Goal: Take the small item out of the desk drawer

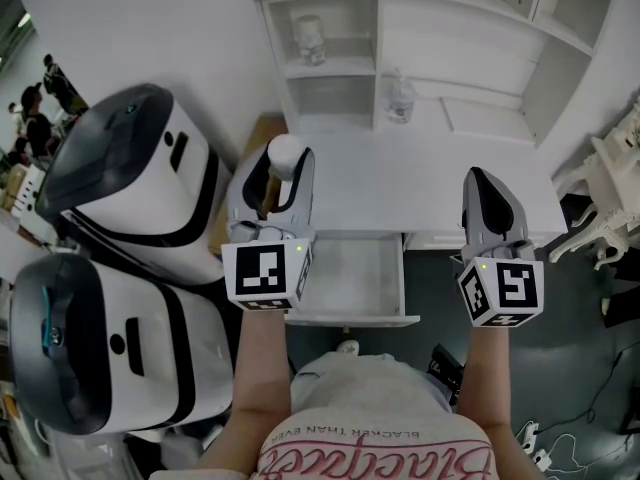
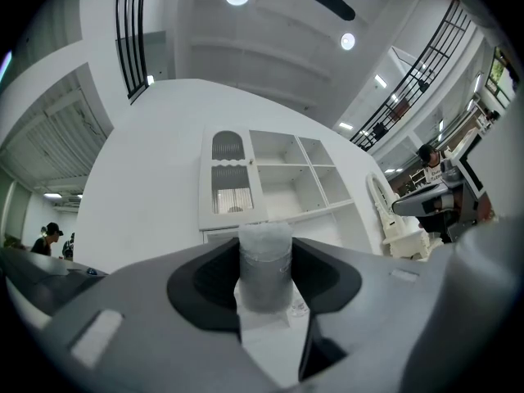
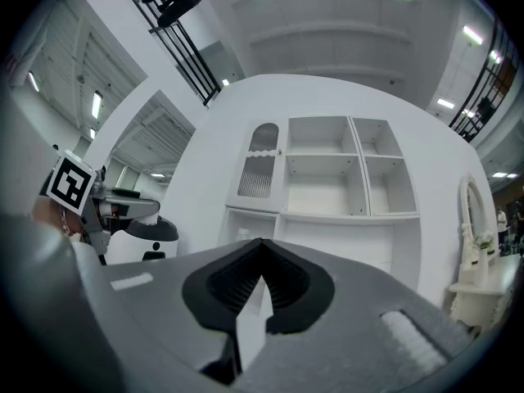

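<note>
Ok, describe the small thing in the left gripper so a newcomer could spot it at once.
Over the left side of the white desk, beyond the open drawer, hangs the left gripper. Between its jaws sits a small pale cylinder with a rounded white top. Unlike the jar and bottle standing behind, it is clamped in mid-air.

Two white-and-black machines stand at left. Jar and bottle sit in separate shelf cubbies.

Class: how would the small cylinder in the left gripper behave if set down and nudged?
Round-sided, the small cylinder probably rolls lying down. Taller than wide, it may tip. Unsquashed in the left gripper: likely stiff.
</note>
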